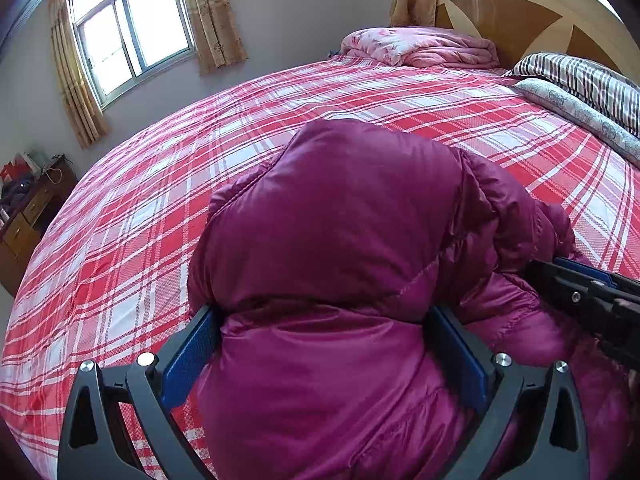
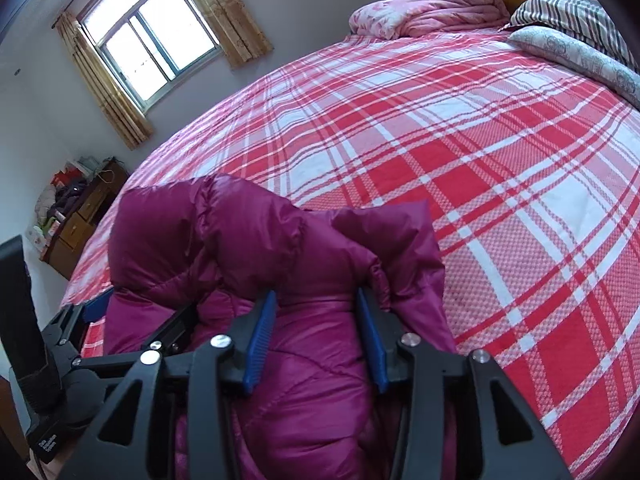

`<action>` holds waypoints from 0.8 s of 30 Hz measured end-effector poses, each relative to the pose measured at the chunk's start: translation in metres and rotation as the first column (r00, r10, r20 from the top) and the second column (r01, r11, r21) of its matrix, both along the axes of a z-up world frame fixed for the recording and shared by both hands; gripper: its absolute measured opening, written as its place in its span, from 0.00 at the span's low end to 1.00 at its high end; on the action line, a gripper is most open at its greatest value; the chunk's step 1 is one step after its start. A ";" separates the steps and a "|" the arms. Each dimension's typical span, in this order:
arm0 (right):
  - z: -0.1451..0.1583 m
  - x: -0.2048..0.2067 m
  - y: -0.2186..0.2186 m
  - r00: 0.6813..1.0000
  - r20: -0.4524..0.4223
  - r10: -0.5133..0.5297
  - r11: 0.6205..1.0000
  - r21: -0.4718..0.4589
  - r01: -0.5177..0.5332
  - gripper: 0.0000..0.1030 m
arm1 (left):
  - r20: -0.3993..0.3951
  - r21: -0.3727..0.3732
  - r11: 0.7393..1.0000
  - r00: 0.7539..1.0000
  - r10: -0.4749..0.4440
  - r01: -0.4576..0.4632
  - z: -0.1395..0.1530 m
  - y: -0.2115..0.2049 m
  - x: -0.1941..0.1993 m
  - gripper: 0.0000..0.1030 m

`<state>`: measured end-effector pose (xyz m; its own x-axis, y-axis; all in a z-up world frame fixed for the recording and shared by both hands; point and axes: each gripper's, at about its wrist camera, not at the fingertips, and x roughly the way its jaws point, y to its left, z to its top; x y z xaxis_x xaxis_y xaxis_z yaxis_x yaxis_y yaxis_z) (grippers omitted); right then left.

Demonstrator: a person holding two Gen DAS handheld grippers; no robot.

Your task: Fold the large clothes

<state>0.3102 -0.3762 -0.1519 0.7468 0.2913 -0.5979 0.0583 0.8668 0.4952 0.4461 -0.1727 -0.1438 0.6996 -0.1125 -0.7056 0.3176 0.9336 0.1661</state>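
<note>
A puffy magenta down jacket (image 1: 340,220) lies bunched on the red and white plaid bed (image 1: 360,92), near its front edge. My left gripper (image 1: 323,312) stands wide open, and the jacket's thick body bulges up between its blue pads. In the right wrist view, my right gripper (image 2: 316,292) has both blue pads against a gathered fold of the jacket (image 2: 240,240), which fills the gap between them. The left gripper (image 2: 144,308) shows there at the jacket's left side. The right gripper (image 1: 560,268) enters the left wrist view from the right edge, its tips sunk in the fabric.
At the head of the bed lie a folded pink quilt (image 1: 420,46) and striped and patterned bedding (image 1: 580,88), against a wooden headboard (image 1: 520,4). A wooden dresser (image 2: 80,216) with clutter stands at the left under a curtained window (image 2: 152,40). Bare plaid sheet (image 2: 480,160) stretches beyond the jacket.
</note>
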 end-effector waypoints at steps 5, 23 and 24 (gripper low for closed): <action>0.008 -0.027 -0.035 0.998 0.017 -0.056 0.994 0.097 0.054 0.94 | 0.003 -0.209 0.978 1.000 0.000 0.000 0.025 0.048 -0.036 0.99; -0.005 -0.022 -0.009 0.979 -0.022 0.205 0.969 0.142 -0.200 0.89 | -0.203 -0.543 0.840 0.968 -0.147 0.013 -0.015 0.100 -0.036 0.99; -0.006 -0.020 -0.007 0.977 -0.019 0.213 0.966 0.153 -0.208 0.89 | -0.204 -0.546 0.838 0.966 -0.158 0.022 -0.015 0.099 -0.035 0.99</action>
<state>0.2899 -0.3837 -0.1584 0.6386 0.5276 -0.5603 -0.0979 0.7778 0.6208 0.4108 -0.0738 -0.1587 0.4922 -0.5737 -0.6547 0.3703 0.8186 -0.4390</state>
